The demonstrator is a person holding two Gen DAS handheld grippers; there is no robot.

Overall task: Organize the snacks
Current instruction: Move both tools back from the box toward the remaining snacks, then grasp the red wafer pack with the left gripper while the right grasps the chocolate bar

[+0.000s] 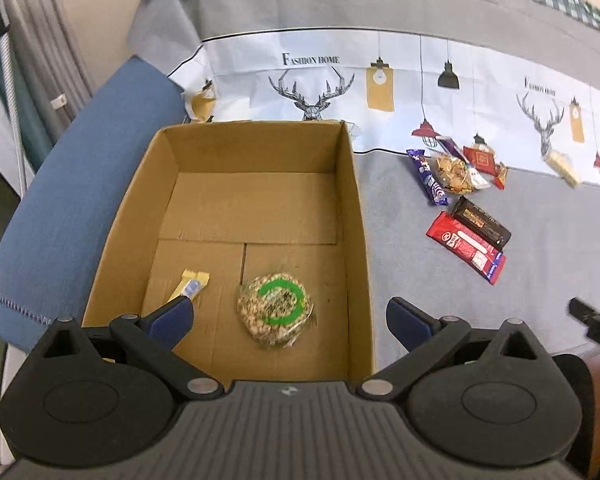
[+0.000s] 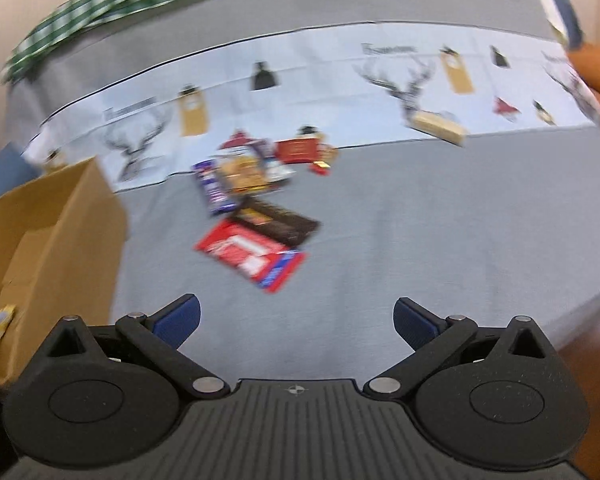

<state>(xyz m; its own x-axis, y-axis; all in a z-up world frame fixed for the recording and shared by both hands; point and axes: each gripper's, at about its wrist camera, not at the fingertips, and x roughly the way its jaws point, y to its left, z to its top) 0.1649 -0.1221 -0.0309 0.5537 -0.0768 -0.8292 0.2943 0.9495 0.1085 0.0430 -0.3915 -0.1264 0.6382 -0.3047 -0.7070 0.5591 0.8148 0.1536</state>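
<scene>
Both grippers gape wide and empty, the left gripper over the cardboard box with a round rice cake between its jaws, the right gripper facing, just ahead, the red wrapper, probably light, crinkly and slippery, best pinched across its narrow width.

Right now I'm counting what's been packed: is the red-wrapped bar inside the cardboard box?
No, the red-wrapped bar lies on the grey cloth outside the cardboard box, beside a dark-wrapped bar.
</scene>
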